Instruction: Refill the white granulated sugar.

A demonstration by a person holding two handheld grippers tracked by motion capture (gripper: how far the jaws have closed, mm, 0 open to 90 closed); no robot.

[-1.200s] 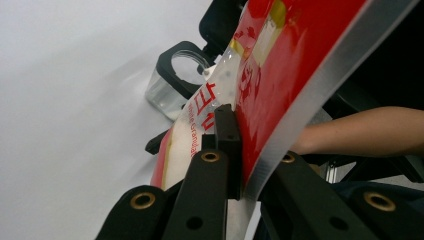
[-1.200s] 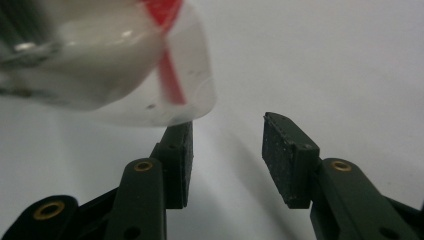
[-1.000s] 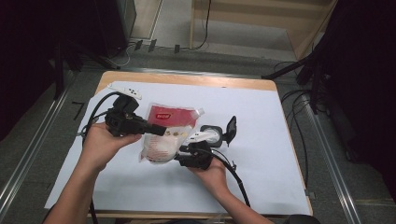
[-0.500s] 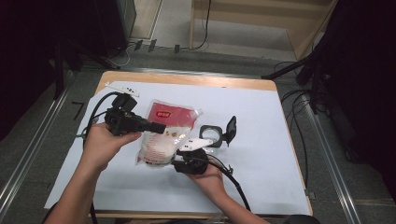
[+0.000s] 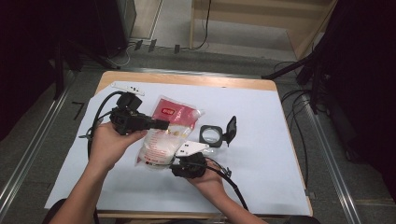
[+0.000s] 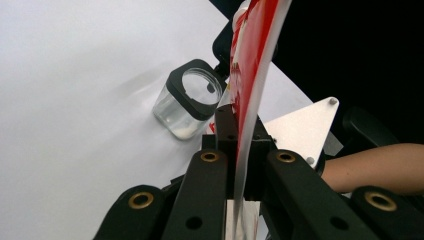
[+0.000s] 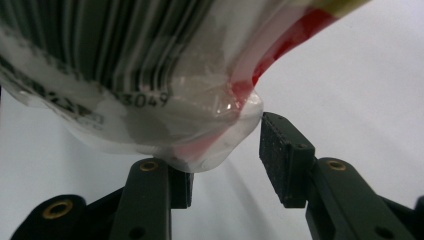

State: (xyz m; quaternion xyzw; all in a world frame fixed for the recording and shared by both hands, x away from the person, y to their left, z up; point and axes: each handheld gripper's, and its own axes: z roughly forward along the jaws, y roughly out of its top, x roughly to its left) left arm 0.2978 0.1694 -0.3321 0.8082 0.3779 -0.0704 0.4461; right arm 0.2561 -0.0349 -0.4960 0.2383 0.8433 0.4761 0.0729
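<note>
1. The bag [image 5: 164, 136], a clear pouch with a red top and pale contents, is held up off the white table [image 5: 261, 116] near its middle, slightly toward the left edge.
2. The left gripper [image 5: 161, 124] has its jaws fully closed on the red top edge of the bag; the left gripper view shows the thin film pinched flat between them.
3. The right gripper [image 5: 180, 158] is at the lower corner of the bag, toward the near edge of the table. Its jaws stand partly open. In the right gripper view, the bag corner [image 7: 220, 145] sits between them, lying on one jaw while the other jaw stands clear of it. No grip is made there.
4. The jar [image 5: 211, 135], clear with a black collar, stands on the table just right of the bag. Its hinged lid [image 5: 230, 130] is swung open, so the mouth is exposed.
5. Done, by judgement: bag lifted and secured at the top; jar opened.
6. Left, by judgement: secure the bottom corner with the right gripper, open the bag and bring it over the jar mouth. The jar looks empty, so no filling has begun.
</note>
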